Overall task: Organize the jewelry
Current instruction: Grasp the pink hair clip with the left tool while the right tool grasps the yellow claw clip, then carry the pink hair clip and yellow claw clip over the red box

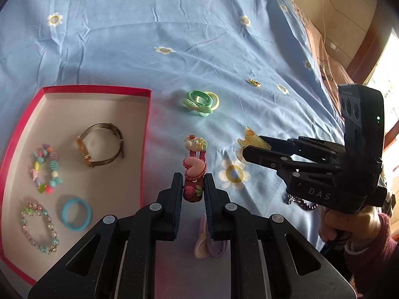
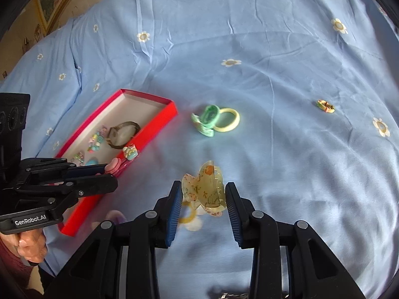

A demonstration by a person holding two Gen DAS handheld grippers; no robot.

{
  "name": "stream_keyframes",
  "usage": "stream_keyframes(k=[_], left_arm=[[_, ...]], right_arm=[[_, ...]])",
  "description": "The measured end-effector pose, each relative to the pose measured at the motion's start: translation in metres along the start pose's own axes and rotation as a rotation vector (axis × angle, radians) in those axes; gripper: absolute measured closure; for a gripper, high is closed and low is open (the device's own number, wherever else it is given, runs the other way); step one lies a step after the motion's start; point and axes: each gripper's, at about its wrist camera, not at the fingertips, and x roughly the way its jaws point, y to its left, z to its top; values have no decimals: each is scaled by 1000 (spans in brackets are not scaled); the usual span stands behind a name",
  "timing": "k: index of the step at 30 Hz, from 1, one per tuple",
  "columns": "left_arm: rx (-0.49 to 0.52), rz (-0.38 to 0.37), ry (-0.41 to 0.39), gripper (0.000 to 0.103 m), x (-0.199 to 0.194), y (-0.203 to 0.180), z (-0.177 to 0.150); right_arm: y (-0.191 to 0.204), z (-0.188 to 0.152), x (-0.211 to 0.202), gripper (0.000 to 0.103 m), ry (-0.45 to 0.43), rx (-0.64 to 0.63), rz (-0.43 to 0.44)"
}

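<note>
Jewelry clips are pinched in both jaws: left gripper (image 1: 191, 186) holds a cartoon hair clip (image 1: 194, 172), right gripper (image 2: 203, 196) a claw clip (image 2: 207, 190). Near the red box (image 1: 146, 134) at left of frame, the thin clip may twist and slip.

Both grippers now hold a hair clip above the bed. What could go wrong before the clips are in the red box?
1. The left gripper pinches only the lower end of the long cartoon hair clip, so it might swing or slip out.
2. The right gripper squeezes the translucent claw clip; its curved shell could pop free.
3. The red box already holds a watch and bracelets, so a dropped clip may land on them.
</note>
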Motion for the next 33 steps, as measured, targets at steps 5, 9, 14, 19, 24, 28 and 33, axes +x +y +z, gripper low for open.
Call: stream_keyframes(k=[5, 9, 14, 19, 24, 28, 33], left_arm=[[-42, 19, -24, 88, -17, 18, -8], [-75, 38, -39, 88, -30, 34, -16], [-120, 71, -54, 88, -44, 58, -26], [-161, 91, -72, 88, -57, 78, -34], [-190, 109, -81, 88, -64, 95, -41], [-208, 119, -81, 88, -66, 105, -44], [-221, 133, -78, 88, -66, 116, -46]], right_arm=[[20, 3, -7, 68, -28, 12, 50], [38, 6, -7, 68, -36, 13, 91], [61, 9, -3, 68, -39, -8, 121], [84, 11, 2, 68, -38, -36, 147], [101, 14, 8, 68, -31, -57, 168], [112, 15, 14, 68, -24, -70, 180], [122, 18, 22, 68, -19, -78, 192]])
